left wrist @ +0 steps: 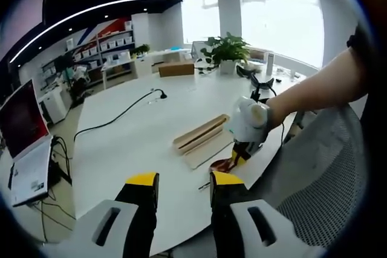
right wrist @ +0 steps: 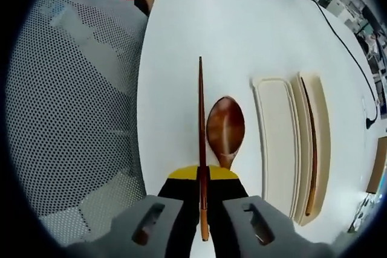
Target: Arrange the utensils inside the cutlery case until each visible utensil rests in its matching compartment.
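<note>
My right gripper [right wrist: 202,173] is shut on a dark red chopstick [right wrist: 201,119] that points forward over the white table [right wrist: 199,34]. A brown wooden spoon [right wrist: 225,126] lies on the table just right of it, outside the pale wooden cutlery case [right wrist: 278,149]. The case's wide compartment is bare, and a second chopstick [right wrist: 312,149] lies in its narrow far slot. In the left gripper view the case [left wrist: 202,139] sits near the table's right edge. A gloved hand holds the right gripper [left wrist: 247,146] over the spoon [left wrist: 222,165]. My left gripper [left wrist: 184,182] hovers open, short of the case.
A grey mesh chair [right wrist: 78,119] stands close beside the table edge, also seen as the chair [left wrist: 326,173]. A black cable [left wrist: 121,113] runs across the table. A laptop [left wrist: 24,149] sits at left, with a cardboard box [left wrist: 175,68] and a potted plant [left wrist: 227,49] at the far end.
</note>
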